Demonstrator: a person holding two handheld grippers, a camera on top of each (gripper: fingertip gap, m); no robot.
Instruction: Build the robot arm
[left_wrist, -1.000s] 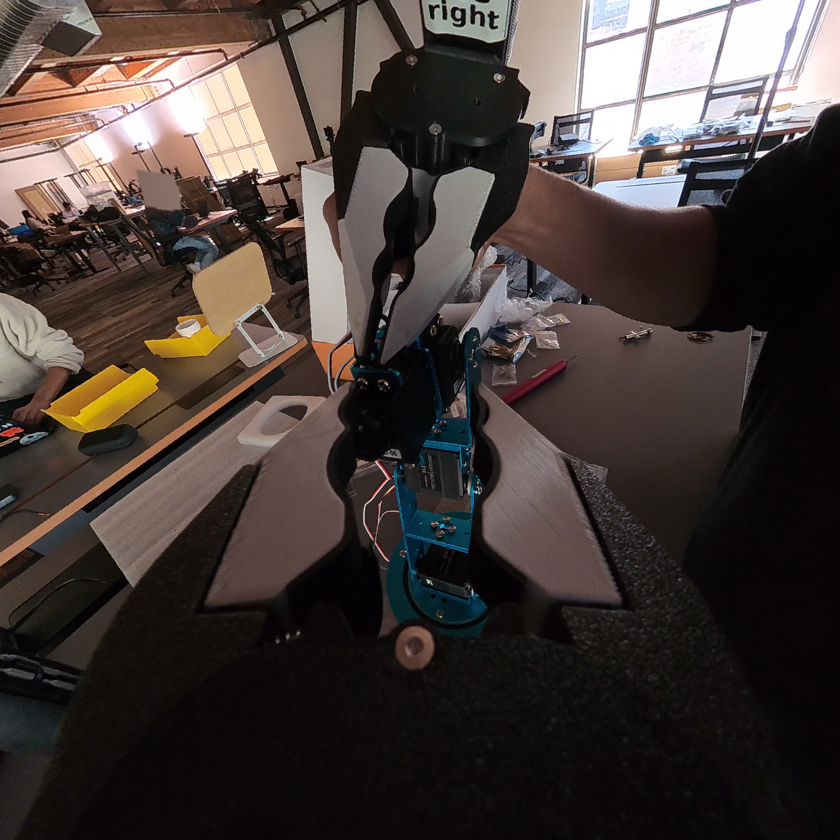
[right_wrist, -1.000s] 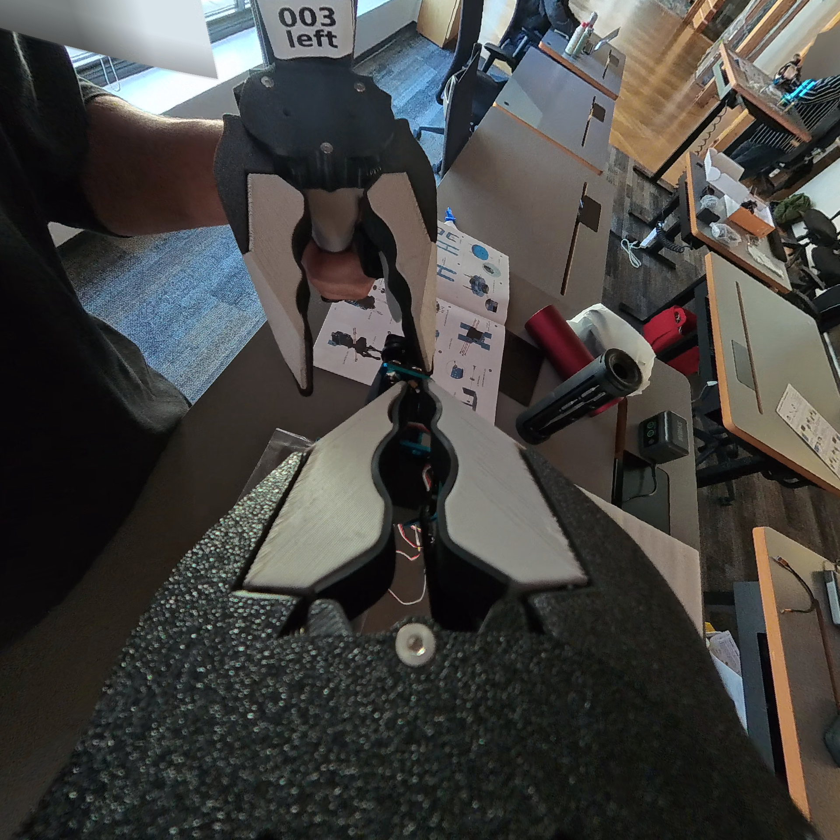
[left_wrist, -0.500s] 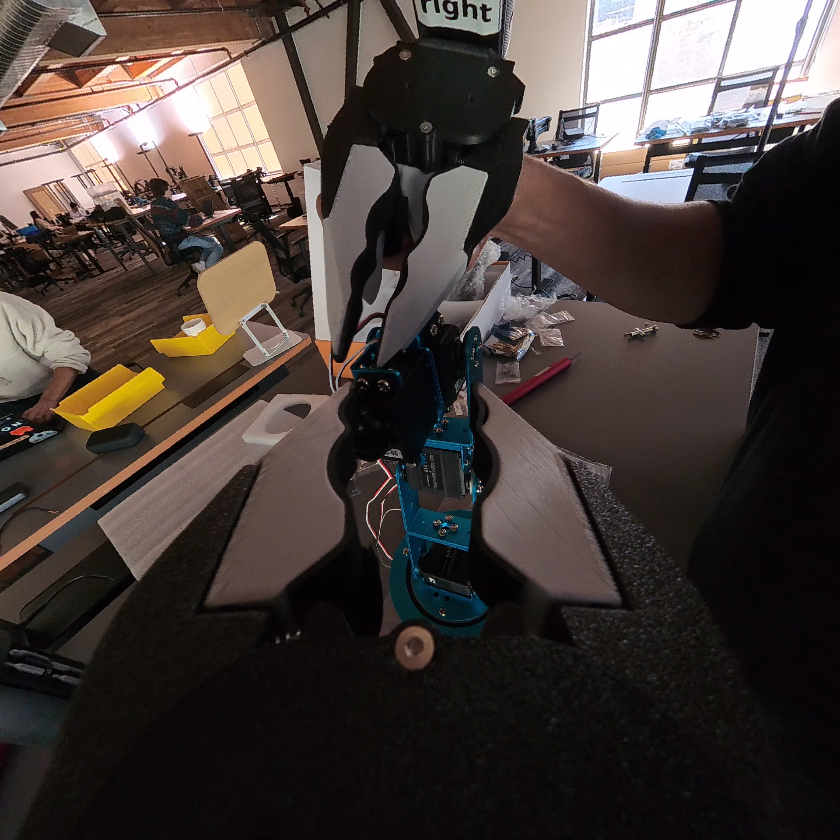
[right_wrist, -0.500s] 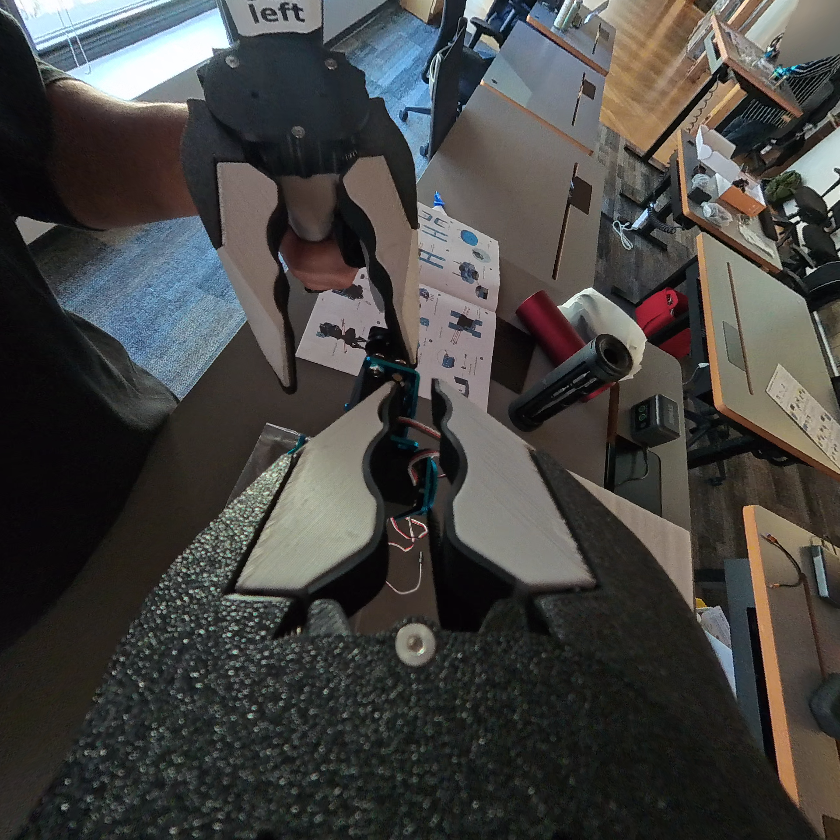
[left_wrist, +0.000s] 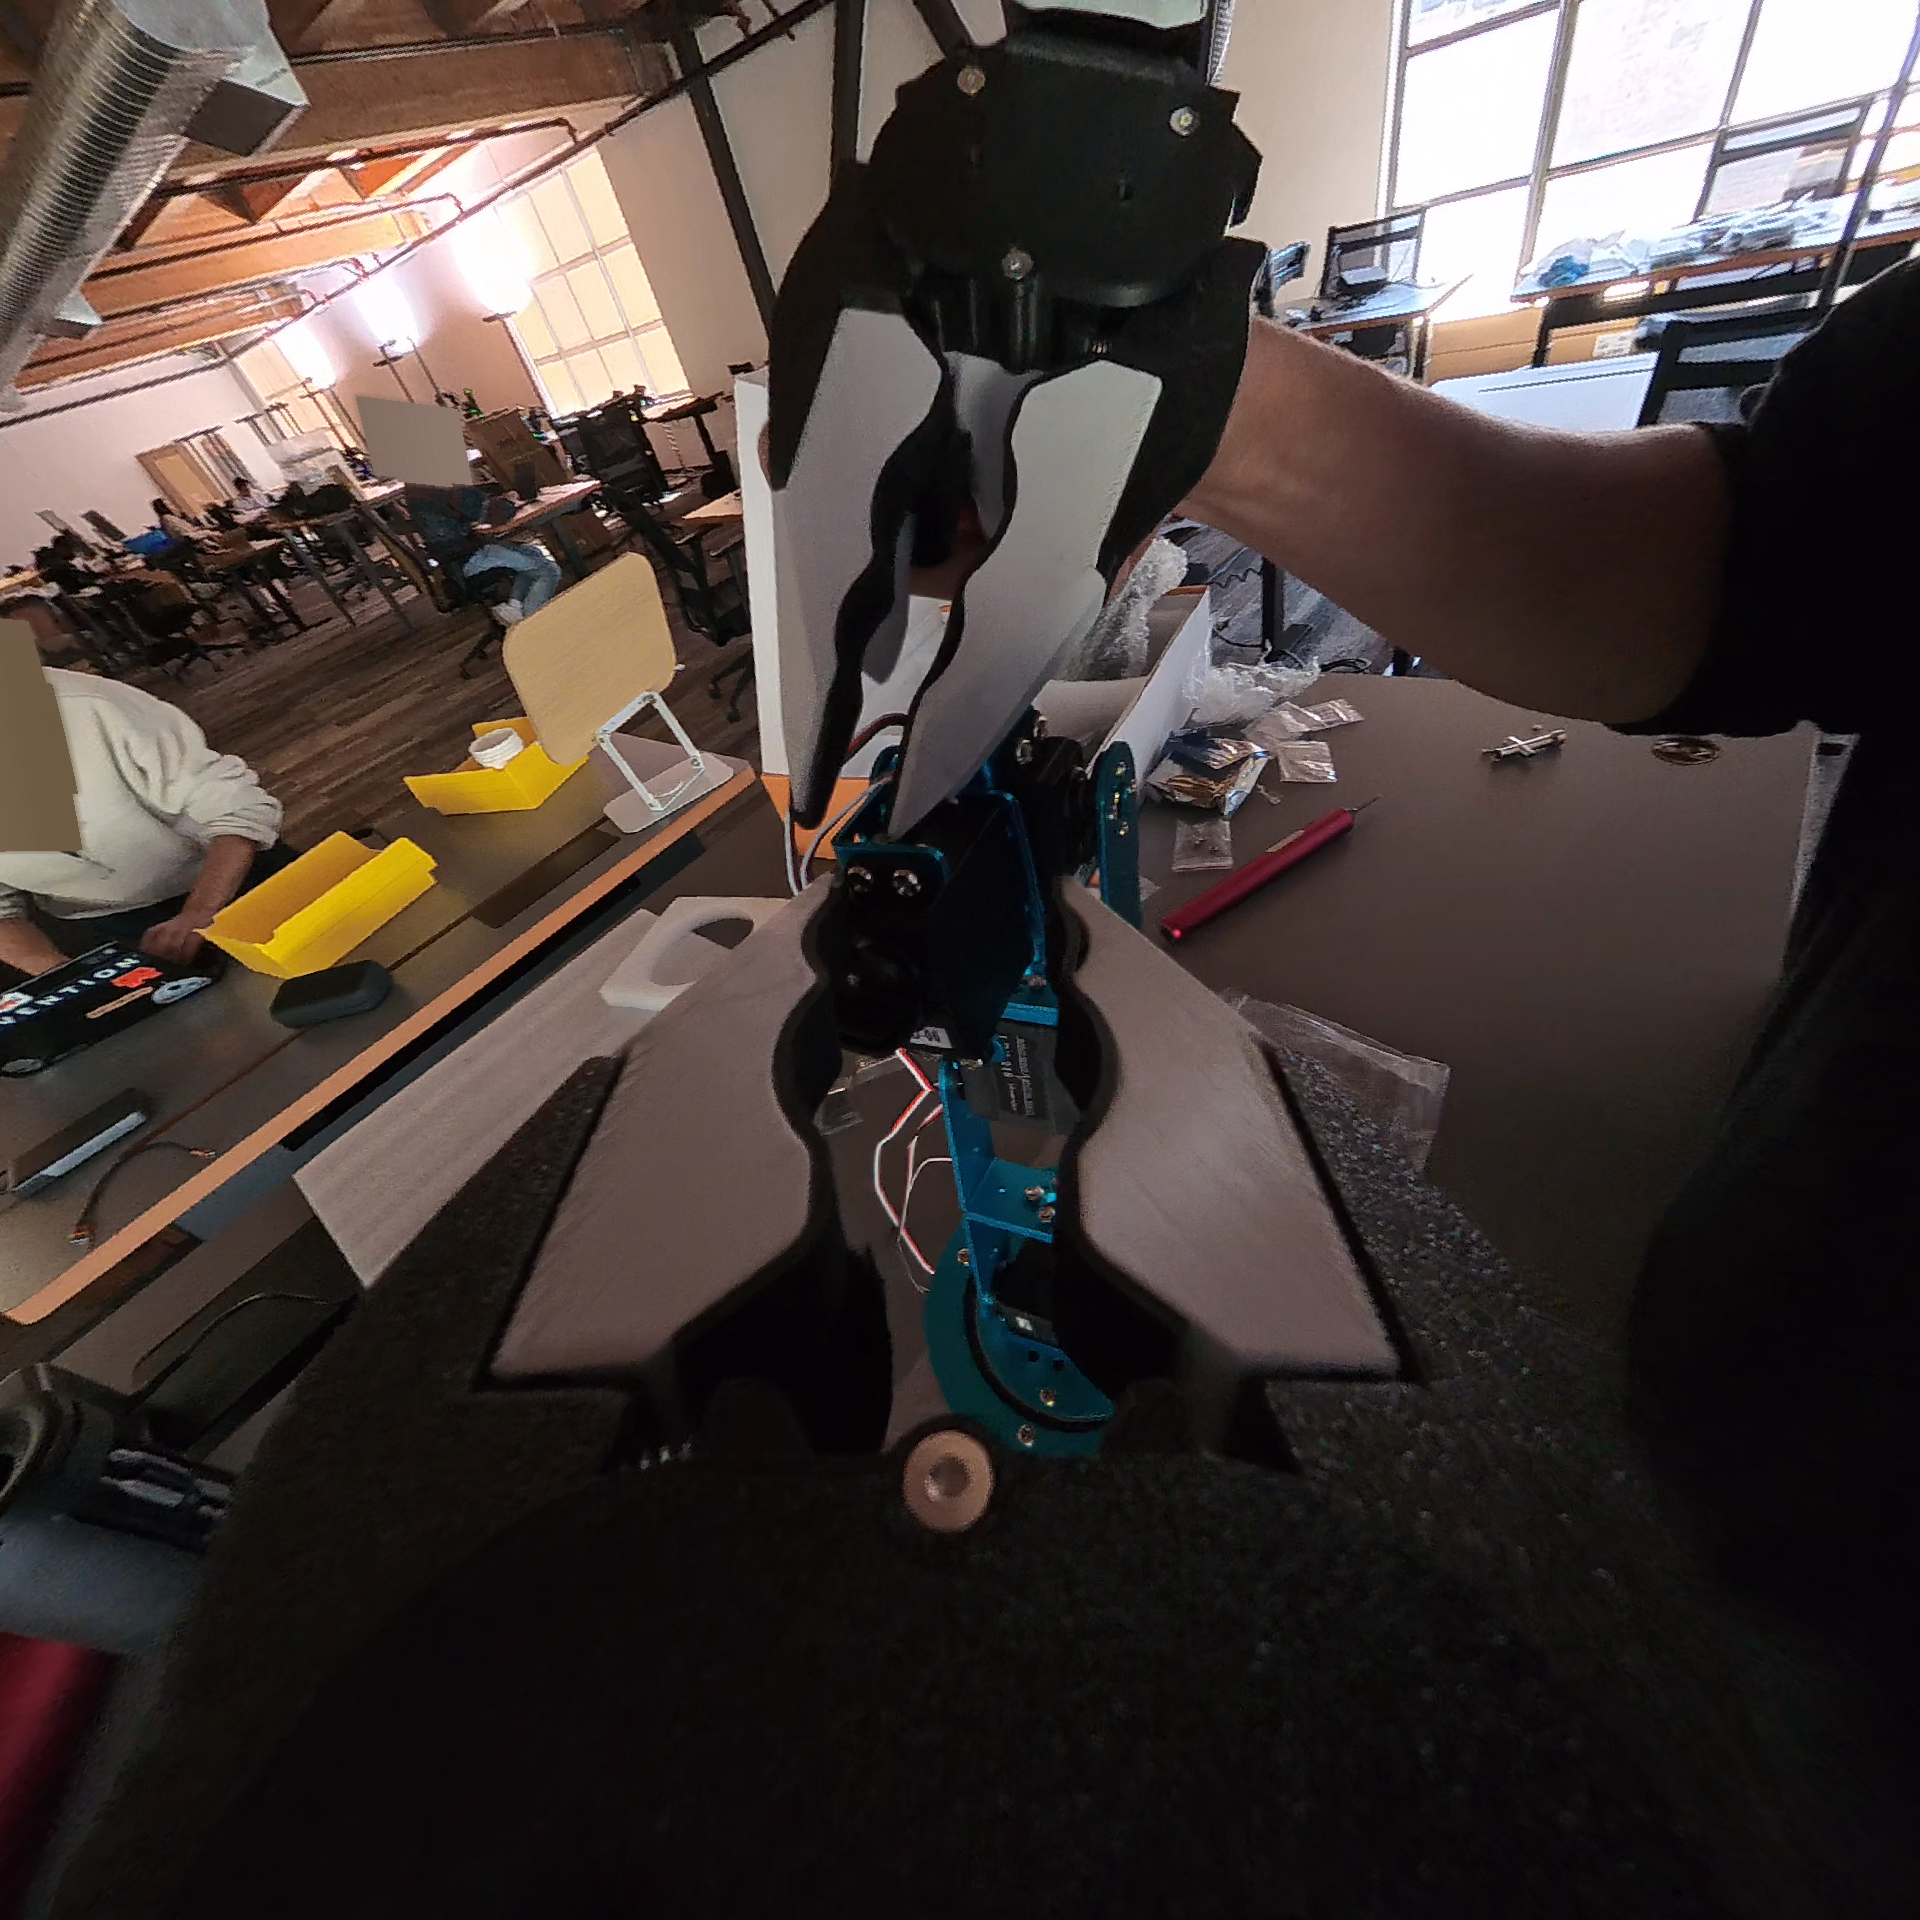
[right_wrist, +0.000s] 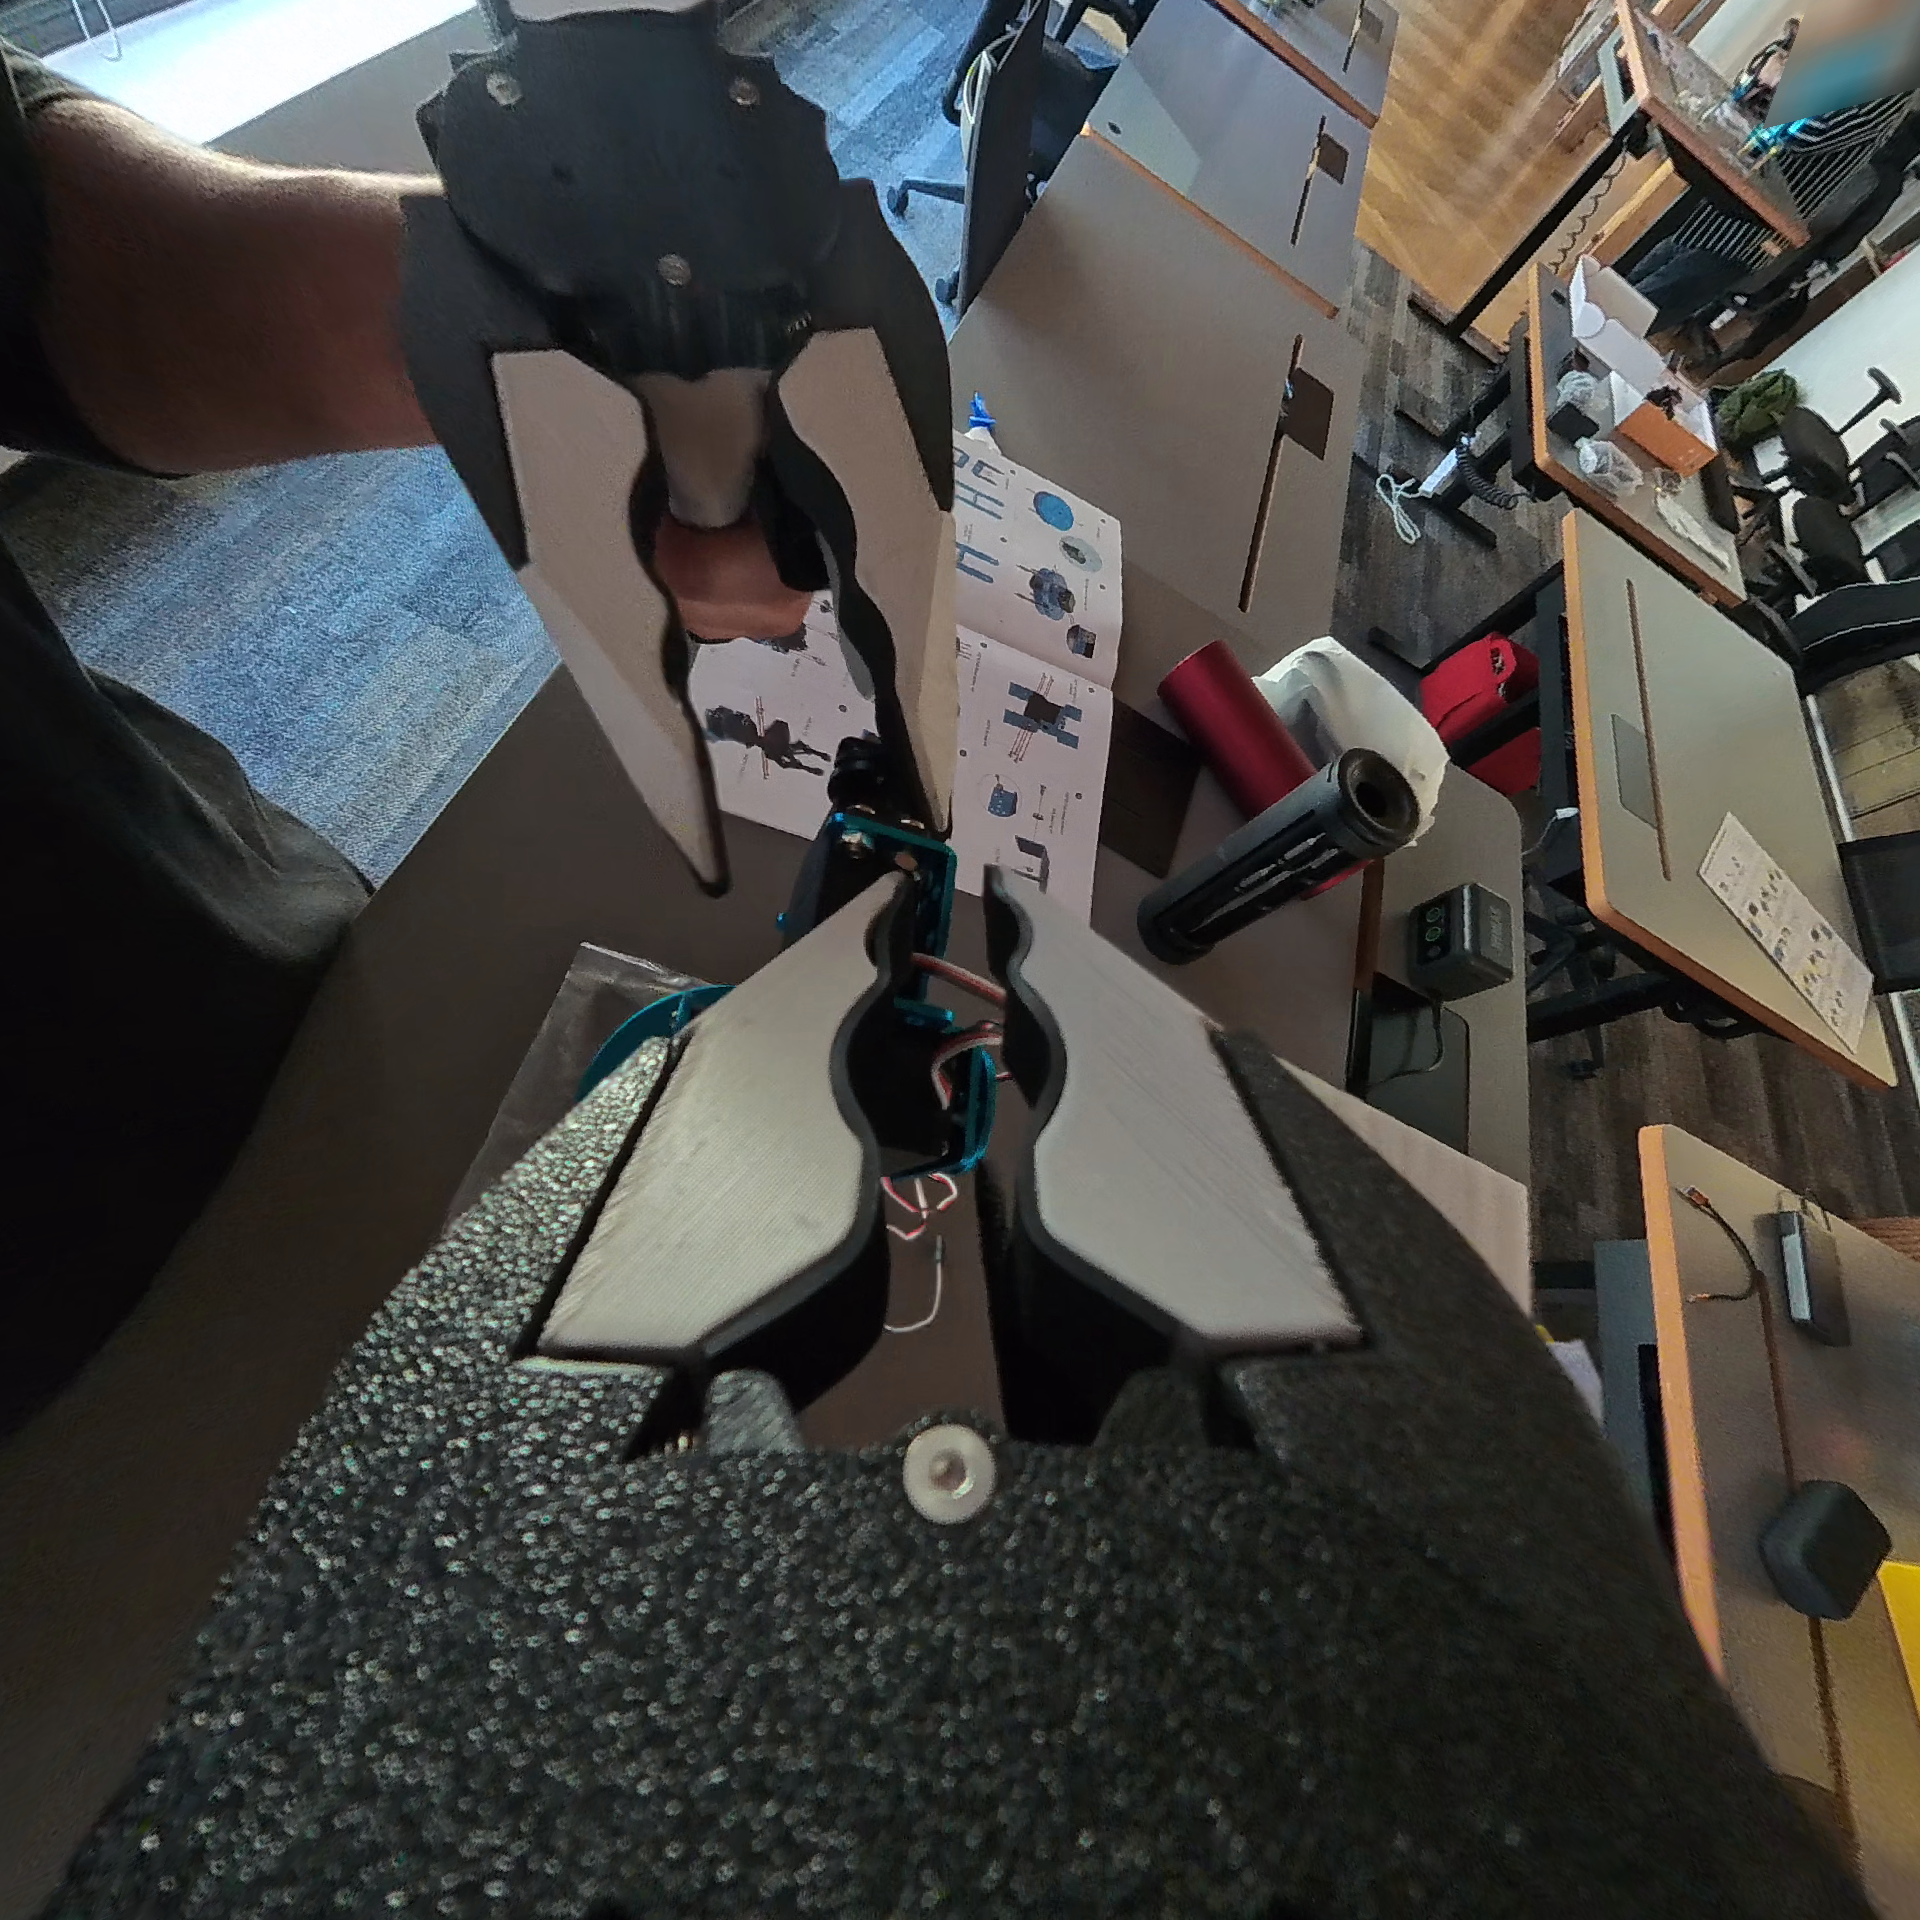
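While the brown table (left_wrist: 1455, 987) carries everything, I look first at the small blue robot arm (left_wrist: 997, 1174) standing upright on it, just in front of the open booklet (right_wrist: 1039, 665) and well apart from the red screwdriver (left_wrist: 1262, 878). I bring both tools in on it from opposite sides. The left gripper (left_wrist: 940, 914) is spread wide, its fingers flanking the black motor at the arm's upper joint, and from the right wrist view only one fingertip looks close to the top bracket. The right gripper (right_wrist: 945, 883) is parted by a narrow gap and clamps nothing that I can see; the blue bracket sits just beyond its tips. As I judge it, any hold here wants the flat metal of the bracket squarely between the pads, with the round base (left_wrist: 1029, 1382) kept flat on the table. The thin red and white wires (left_wrist: 904, 1153) hang loose between the fingers, and I judge they could be pinched.
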